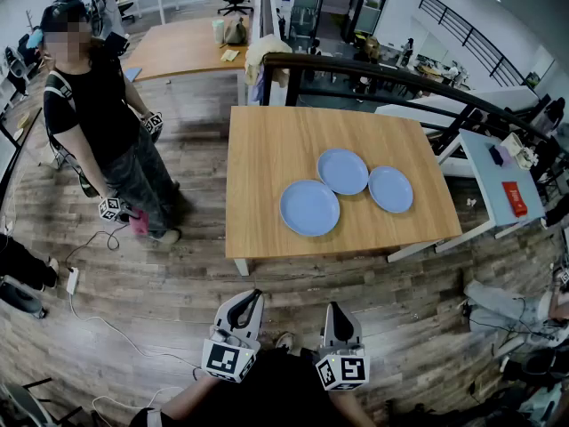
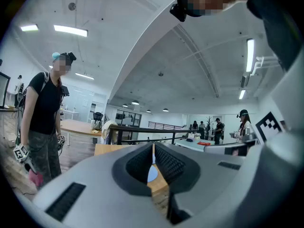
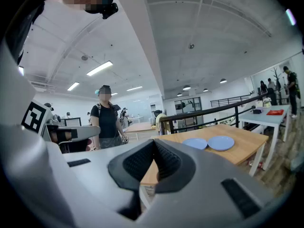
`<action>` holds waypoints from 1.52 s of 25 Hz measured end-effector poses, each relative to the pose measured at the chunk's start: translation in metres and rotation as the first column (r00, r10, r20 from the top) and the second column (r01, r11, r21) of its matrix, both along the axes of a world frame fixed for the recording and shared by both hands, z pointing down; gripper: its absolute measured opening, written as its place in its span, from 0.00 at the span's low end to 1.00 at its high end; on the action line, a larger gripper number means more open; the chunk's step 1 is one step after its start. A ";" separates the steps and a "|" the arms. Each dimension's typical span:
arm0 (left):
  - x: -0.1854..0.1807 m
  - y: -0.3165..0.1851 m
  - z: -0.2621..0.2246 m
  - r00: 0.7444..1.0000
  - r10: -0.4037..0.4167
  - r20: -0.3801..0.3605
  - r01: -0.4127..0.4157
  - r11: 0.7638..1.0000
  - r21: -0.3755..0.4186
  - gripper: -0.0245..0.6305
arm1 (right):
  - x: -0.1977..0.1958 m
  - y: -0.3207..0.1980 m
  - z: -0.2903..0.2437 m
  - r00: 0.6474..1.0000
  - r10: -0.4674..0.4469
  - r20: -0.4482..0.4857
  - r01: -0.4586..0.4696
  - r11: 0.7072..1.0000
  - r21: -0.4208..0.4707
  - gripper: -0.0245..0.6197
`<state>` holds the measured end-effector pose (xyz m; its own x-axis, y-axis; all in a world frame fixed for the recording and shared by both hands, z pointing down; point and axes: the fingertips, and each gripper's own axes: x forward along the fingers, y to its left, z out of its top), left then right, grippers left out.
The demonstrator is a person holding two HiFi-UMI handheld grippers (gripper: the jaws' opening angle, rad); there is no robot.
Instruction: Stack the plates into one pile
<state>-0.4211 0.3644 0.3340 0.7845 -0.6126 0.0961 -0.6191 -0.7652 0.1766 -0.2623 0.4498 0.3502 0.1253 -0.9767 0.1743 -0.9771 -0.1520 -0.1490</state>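
Note:
Three blue plates lie side by side on the wooden table point(image 1: 267, 149): a large near one point(image 1: 310, 207), a middle one point(image 1: 343, 171) and a right one point(image 1: 390, 189). Each lies flat on the tabletop, none on top of another. My left gripper point(image 1: 255, 295) and right gripper point(image 1: 335, 309) hover over the floor, short of the table's near edge, both shut and empty. In the left gripper view the gripper point(image 2: 153, 148) has its jaws together, with a sliver of plate point(image 2: 151, 174) below them. In the right gripper view the gripper point(image 3: 153, 144) is shut too, and two plates point(image 3: 195, 143) point(image 3: 221, 142) lie ahead on the right.
A person in a black shirt point(image 1: 100, 118) stands left of the table, holding marker cubes. A white side table point(image 1: 498, 172) and a dark railing point(image 1: 382, 71) are at the right and back. Cables point(image 1: 98, 318) trail over the wood floor. Another wooden table point(image 1: 182, 47) stands behind.

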 end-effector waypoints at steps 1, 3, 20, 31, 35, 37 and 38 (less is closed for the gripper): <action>0.001 -0.001 0.000 1.000 0.001 0.000 -0.001 1.000 0.000 0.09 | 0.000 -0.001 0.000 1.000 -0.003 -0.001 0.003 1.000 -0.001 0.09; 0.003 -0.002 -0.001 1.000 0.003 -0.001 -0.003 1.000 -0.001 0.09 | 0.001 -0.002 0.001 1.000 -0.007 0.003 0.007 1.000 -0.003 0.09; -0.024 -0.021 0.004 1.000 0.025 -0.010 -0.026 1.000 -0.008 0.09 | -0.019 -0.022 -0.004 0.999 0.037 0.018 -0.037 0.999 0.010 0.09; -0.043 -0.045 0.015 0.997 0.077 -0.005 -0.077 0.996 -0.038 0.09 | -0.042 -0.040 0.008 0.997 0.079 0.019 -0.078 0.997 -0.005 0.09; -0.040 -0.053 0.020 0.997 0.083 -0.004 -0.083 0.996 -0.038 0.09 | -0.037 -0.049 0.011 0.996 0.089 0.020 -0.089 0.996 -0.002 0.09; -0.036 -0.059 0.021 0.997 0.081 0.001 -0.081 0.996 -0.043 0.09 | -0.033 -0.055 0.013 0.996 0.090 0.022 -0.090 0.996 -0.002 0.09; -0.035 -0.062 0.023 0.997 0.078 0.007 -0.078 0.996 -0.052 0.09 | -0.031 -0.058 0.014 0.996 0.090 0.025 -0.090 0.996 -0.004 0.09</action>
<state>-0.4558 0.3024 0.3568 0.8287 -0.5437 0.1330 -0.5596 -0.8013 0.2117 -0.2932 0.3922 0.3639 0.2078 -0.9612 0.1813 -0.9554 -0.2392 -0.1731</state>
